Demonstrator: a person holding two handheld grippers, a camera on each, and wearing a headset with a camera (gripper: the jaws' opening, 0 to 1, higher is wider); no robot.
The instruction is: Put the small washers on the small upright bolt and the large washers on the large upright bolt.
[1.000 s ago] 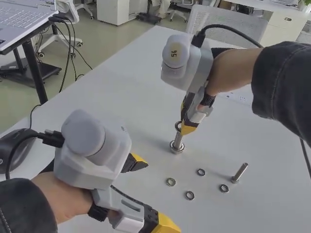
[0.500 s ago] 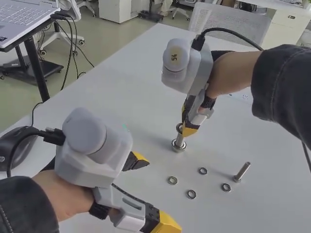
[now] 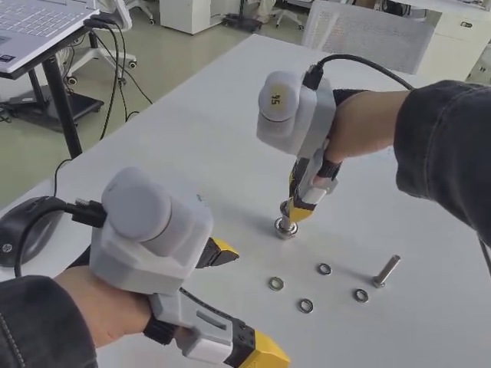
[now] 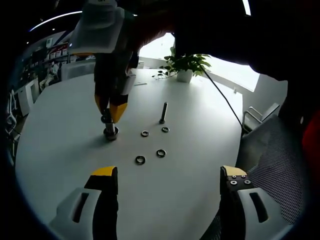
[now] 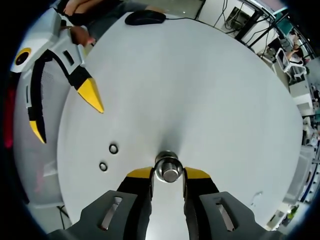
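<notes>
Standing by the white desk (image 3: 192,138), I watched the right hand-held gripper (image 3: 299,217) pointing straight down over the large upright steel bolt (image 3: 286,227). Its yellow-tipped jaws were drawn narrow. In the right gripper view they sat close on either side of the bolt's top. Pinched at the tips was what looked to me like a large steel washer (image 3: 285,208), level with the top of the shank. More steel ringed the bolt's foot, so I took at least one large washer to be seated there already.

The left hand-held gripper (image 4: 168,171) hovered low at the near side of the desk with its jaws spread wide and nothing between them.

Four small steel washers (image 3: 306,305) lay flat and loose on the desk, between the large bolt and the small upright steel bolt (image 3: 386,270). The small bolt stood apart on the right with nothing threaded on it.

I judged the step in hand to be threading a large washer down the large bolt, with the small-washer half of the job not yet begun. The next move called for the jaws to ease apart so the ring could drop down the shank. The hand-held gripper would then need to lift clear without rocking the bolt. After that came a careful pinch on one of the thin, flat small washers, with care not to knock the free-standing small bolt.
</notes>
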